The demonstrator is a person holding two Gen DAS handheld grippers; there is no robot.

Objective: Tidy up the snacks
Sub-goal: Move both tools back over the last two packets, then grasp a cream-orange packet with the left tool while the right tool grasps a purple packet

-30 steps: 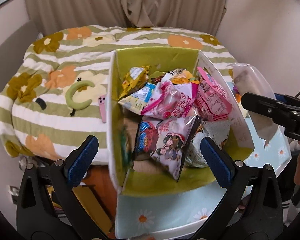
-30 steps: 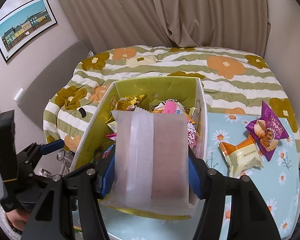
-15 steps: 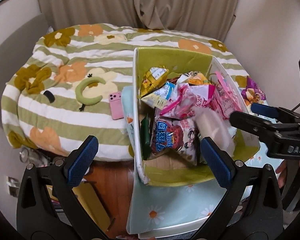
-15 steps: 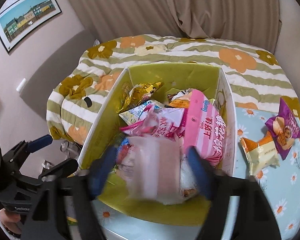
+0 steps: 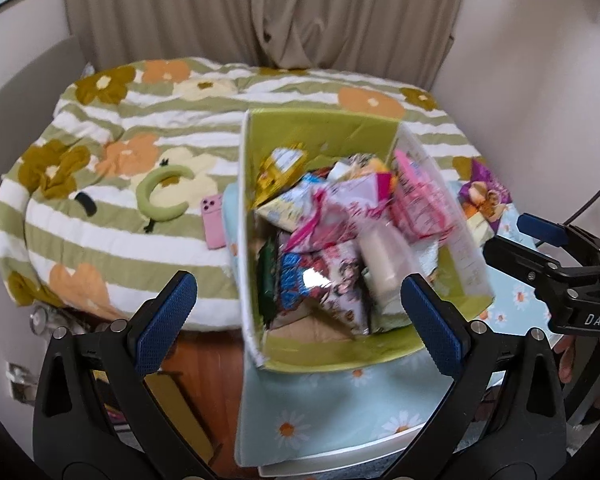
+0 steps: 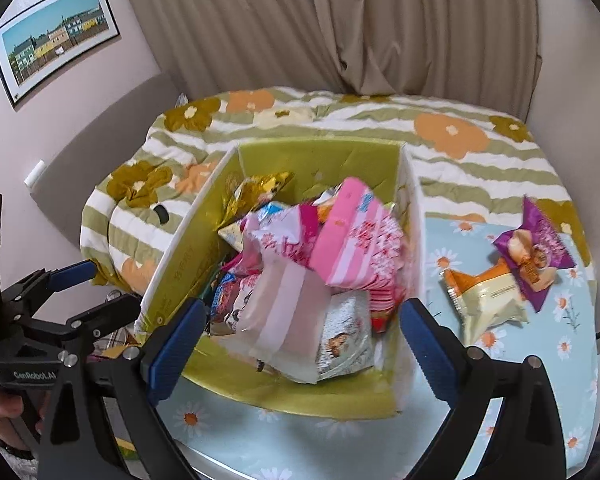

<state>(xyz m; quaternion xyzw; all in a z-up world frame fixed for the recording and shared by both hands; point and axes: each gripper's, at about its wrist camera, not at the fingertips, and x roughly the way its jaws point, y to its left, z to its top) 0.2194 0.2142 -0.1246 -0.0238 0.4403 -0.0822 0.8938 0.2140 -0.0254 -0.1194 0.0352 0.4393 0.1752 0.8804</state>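
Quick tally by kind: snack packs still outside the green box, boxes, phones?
Snack packs outside the box: 2, a purple pack and an orange-and-cream pack on the daisy tablecloth
Green boxes: 1
Pink phones: 1
Total: 4

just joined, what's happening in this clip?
A person with a handheld gripper in each hand is sorting snack packets into a green open-top cardboard box on a daisy-print blue tablecloth. A translucent pale-pink packet lies on top of the pile in the box. The right gripper hangs just above it, its fingers opening and clear of the packet. The left gripper hovers open and empty by the box. Two packets remain outside: a purple one and an orange-and-cream one.
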